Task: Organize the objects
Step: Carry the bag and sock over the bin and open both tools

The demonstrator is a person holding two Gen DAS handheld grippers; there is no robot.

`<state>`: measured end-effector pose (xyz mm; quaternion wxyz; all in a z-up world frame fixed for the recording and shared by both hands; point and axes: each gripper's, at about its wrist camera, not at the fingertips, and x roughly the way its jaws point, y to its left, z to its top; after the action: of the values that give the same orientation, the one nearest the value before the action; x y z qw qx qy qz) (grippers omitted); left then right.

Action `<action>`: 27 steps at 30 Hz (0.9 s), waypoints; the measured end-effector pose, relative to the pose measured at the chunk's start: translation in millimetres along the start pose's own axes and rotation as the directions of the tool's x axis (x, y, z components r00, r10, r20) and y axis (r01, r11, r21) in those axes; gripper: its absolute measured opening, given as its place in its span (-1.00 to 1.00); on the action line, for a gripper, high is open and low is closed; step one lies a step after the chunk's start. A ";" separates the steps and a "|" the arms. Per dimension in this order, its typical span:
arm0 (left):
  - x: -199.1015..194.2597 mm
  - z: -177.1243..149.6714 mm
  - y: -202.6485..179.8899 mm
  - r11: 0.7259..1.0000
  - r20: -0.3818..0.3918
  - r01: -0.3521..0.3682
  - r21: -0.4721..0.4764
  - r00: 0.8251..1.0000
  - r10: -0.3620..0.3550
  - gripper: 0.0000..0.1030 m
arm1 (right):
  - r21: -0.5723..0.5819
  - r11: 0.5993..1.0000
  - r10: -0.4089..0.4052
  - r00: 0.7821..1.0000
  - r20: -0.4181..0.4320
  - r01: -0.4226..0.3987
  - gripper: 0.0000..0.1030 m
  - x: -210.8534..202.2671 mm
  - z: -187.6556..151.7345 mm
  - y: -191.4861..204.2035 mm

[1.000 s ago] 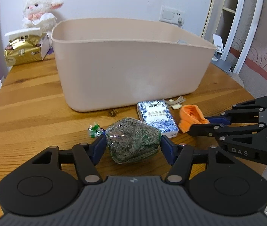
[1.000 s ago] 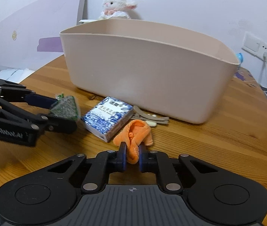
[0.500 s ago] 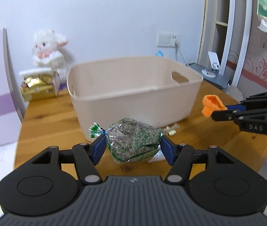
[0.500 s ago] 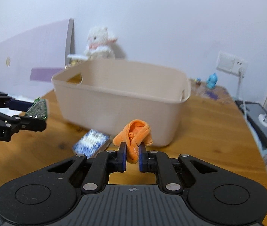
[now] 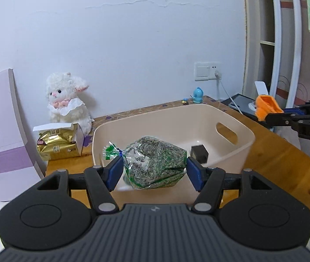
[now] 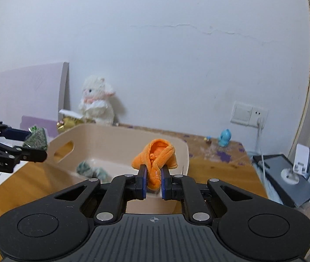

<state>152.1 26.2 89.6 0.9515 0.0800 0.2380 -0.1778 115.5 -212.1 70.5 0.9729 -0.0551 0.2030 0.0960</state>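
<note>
My left gripper [image 5: 154,170] is shut on a clear bag of green-grey dried leaves [image 5: 155,163] and holds it in the air over the near rim of the beige plastic bin [image 5: 231,118]. My right gripper [image 6: 152,182] is shut on a small orange cloth [image 6: 155,158], raised above the bin [image 6: 102,135] near its right end. From the left wrist view the right gripper [image 5: 270,114] shows at the right edge with the orange cloth [image 5: 265,107]. Inside the bin lie a dark box [image 5: 198,152] and a greenish crumpled item [image 6: 91,170].
A white plush lamb [image 5: 66,100] and a gold packet [image 5: 56,146] stand behind the bin at the left on the wooden table [image 5: 281,155]. A blue figurine [image 6: 225,137], a wall socket with a cable [image 6: 249,115] and a dark device [image 6: 286,174] are at the right.
Both grippers have risen from table level to above the bin's rim, carrying the leaf bag and the orange cloth. The bin's inside has come into view.
</note>
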 end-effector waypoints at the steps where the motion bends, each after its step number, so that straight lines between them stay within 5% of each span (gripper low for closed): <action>1: 5.5 3.1 0.2 1.000 -0.003 -0.006 0.003 1.000 0.006 0.25 | 0.000 1.000 -0.003 1.000 0.004 0.003 -0.78 2.9 2.2 -0.5; 13: 100.0 14.5 -17.0 0.996 -0.143 -0.084 0.041 0.986 0.089 0.26 | 0.006 0.999 -0.031 0.998 -0.049 0.032 -0.78 67.2 6.9 -7.3; 22: 126.0 2.1 -16.4 0.994 -0.225 -0.111 0.003 0.968 0.108 0.30 | 0.002 0.998 -0.057 0.988 -0.144 0.058 -0.74 105.4 -11.2 -4.8; 24: 125.2 1.6 -14.3 0.994 -0.228 -0.109 -0.019 0.968 0.102 0.38 | 0.013 0.998 -0.051 0.988 -0.146 0.054 -0.67 106.2 -13.2 -5.2; 27: 123.0 2.6 -11.3 0.993 -0.234 -0.112 -0.048 0.967 0.098 0.48 | 0.021 0.998 -0.049 0.990 -0.133 0.052 -0.20 102.9 -13.4 -5.5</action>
<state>250.2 -21.8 31.9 0.9275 0.0835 0.3477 -0.1093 204.0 -202.5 17.0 0.9600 -0.0545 0.2668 0.0651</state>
